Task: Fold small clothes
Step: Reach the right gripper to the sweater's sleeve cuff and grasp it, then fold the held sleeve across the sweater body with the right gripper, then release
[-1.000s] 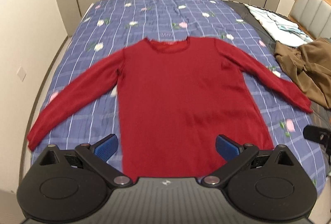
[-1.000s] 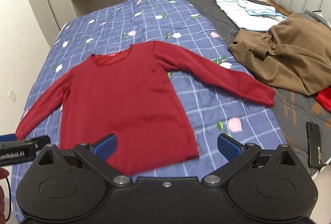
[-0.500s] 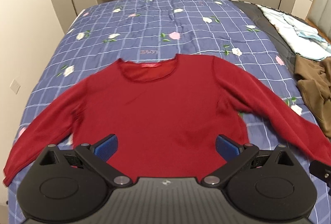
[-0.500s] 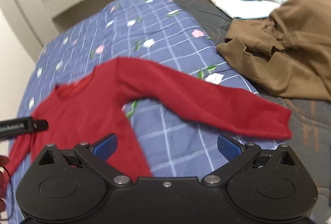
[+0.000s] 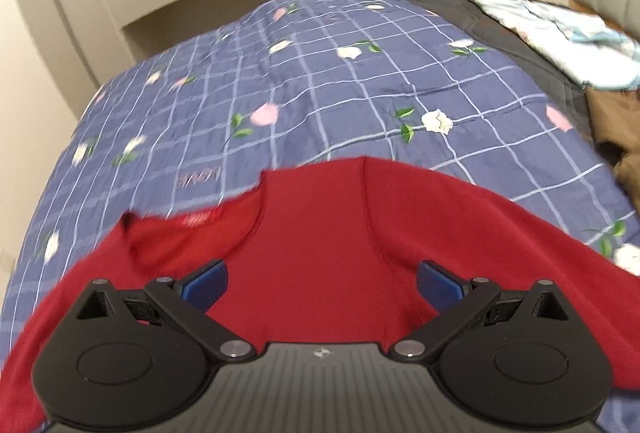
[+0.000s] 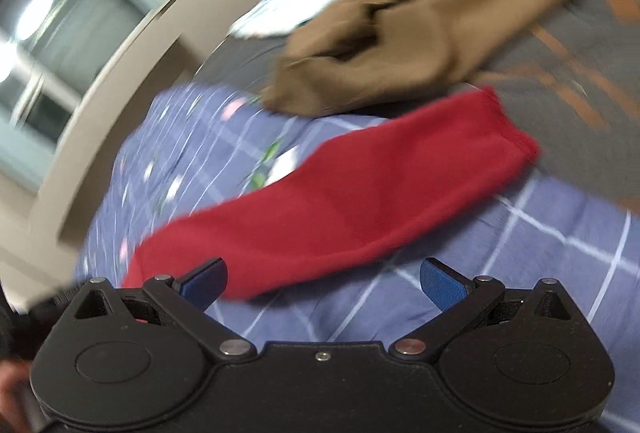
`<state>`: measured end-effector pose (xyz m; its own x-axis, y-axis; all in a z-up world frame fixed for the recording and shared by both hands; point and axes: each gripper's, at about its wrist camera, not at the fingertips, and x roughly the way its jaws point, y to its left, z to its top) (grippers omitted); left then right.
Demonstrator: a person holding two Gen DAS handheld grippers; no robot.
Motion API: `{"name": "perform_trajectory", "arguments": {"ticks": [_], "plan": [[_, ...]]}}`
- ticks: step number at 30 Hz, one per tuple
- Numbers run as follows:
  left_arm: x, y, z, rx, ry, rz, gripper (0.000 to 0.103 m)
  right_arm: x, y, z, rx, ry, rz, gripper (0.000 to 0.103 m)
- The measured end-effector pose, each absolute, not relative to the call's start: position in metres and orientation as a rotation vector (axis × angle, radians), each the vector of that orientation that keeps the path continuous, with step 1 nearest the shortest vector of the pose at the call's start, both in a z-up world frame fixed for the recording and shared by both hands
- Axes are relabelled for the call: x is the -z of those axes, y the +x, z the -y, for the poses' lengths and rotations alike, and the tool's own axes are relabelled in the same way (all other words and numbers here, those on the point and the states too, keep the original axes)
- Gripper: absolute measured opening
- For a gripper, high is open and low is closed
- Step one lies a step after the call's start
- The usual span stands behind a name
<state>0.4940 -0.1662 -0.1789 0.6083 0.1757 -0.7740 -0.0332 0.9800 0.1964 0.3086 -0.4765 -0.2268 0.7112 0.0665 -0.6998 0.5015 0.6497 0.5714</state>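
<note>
Both wide-open, empty: left gripper [image 5: 320,283] over red sweater [image 5: 320,233], right gripper [image 6: 322,281] near its sleeve [image 6: 340,209].

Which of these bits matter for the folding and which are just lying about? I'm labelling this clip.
Job in hand:
- red long-sleeved knit top, sleeve
- left gripper, open
- right gripper, open

Lying about:
- crumpled brown garment
- pale blue printed cloth
- blue checked floral quilt

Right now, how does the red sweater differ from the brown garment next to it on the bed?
The red sweater lies spread flat, its sleeve stretched straight; the brown garment sits crumpled in a heap. The sweater rests on the blue checked quilt, the brown garment on darker bedding. Neither is gripped.
</note>
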Motion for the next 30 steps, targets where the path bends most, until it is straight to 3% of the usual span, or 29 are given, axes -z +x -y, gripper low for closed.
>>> {"name": "perform_trajectory", "arguments": {"ticks": [4, 13, 16, 18, 21, 24, 30], "plan": [[0.197, 0.514, 0.166, -0.087, 0.168, -0.901, 0.103, 0.242, 0.307, 0.494, 0.362, 0.983, -0.675, 0.100], [0.233, 0.530, 0.168, -0.042, 0.185, -0.958, 0.103, 0.245, 0.305, 0.509, 0.598, 1.121, -0.563, 0.070], [0.234, 0.531, 0.170, -0.029, 0.181, -0.966, 0.103, 0.247, 0.301, 0.513, 0.658, 1.155, -0.547, 0.055], [0.232, 0.531, 0.169, -0.017, 0.176, -0.968, 0.103, 0.247, 0.301, 0.514, 0.684, 1.147, -0.549, 0.035], [0.220, 0.529, 0.165, 0.000, 0.149, -0.960, 0.103, 0.243, 0.298, 0.516, 0.700, 1.119, -0.547, 0.016], [0.205, 0.526, 0.159, 0.023, 0.114, -0.946, 0.103, 0.230, 0.300, 0.512, 0.671, 1.048, -0.528, 0.008], [0.174, 0.517, 0.138, 0.063, 0.051, -0.928, 0.103, 0.186, 0.327, 0.500, 0.550, 0.833, -0.464, 0.007]]}}
